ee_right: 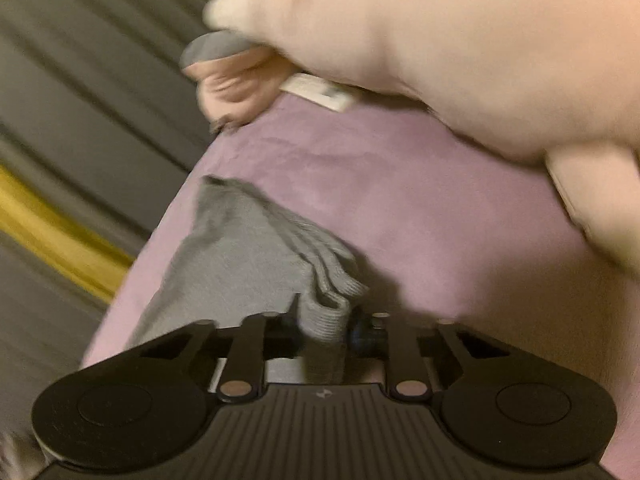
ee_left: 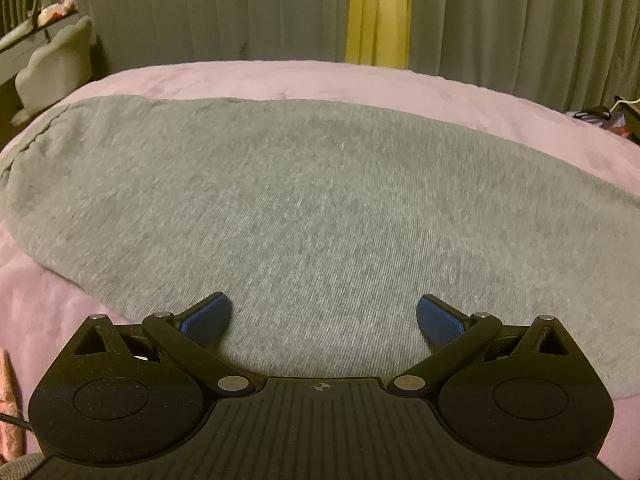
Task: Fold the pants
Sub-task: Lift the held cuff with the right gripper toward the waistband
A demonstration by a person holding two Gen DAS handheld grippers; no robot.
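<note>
Blue pads of the left hand-held gripper (ee_left: 323, 320) stand wide apart over the grey pants (ee_left: 320, 208), gripping nothing. Those pants lie flat across a pink bed cover (ee_left: 280, 78); grey curtains (ee_left: 200, 8) hang at twelve o'clock. Blurred, the right hand-held gripper (ee_right: 324, 326) pinches the ribbed cuff (ee_right: 324, 316) (one pad hidden). At one o'clock a pale plush toy (ee_right: 460, 48) bears a white tag (ee_right: 320, 94), its print unreadable.

Bed, pink-lilac cover (ee_left: 280, 80); grey pants (ee_left: 300, 200) spread flat on it; pale plush toy (ee_right: 460, 48) at edge.
</note>
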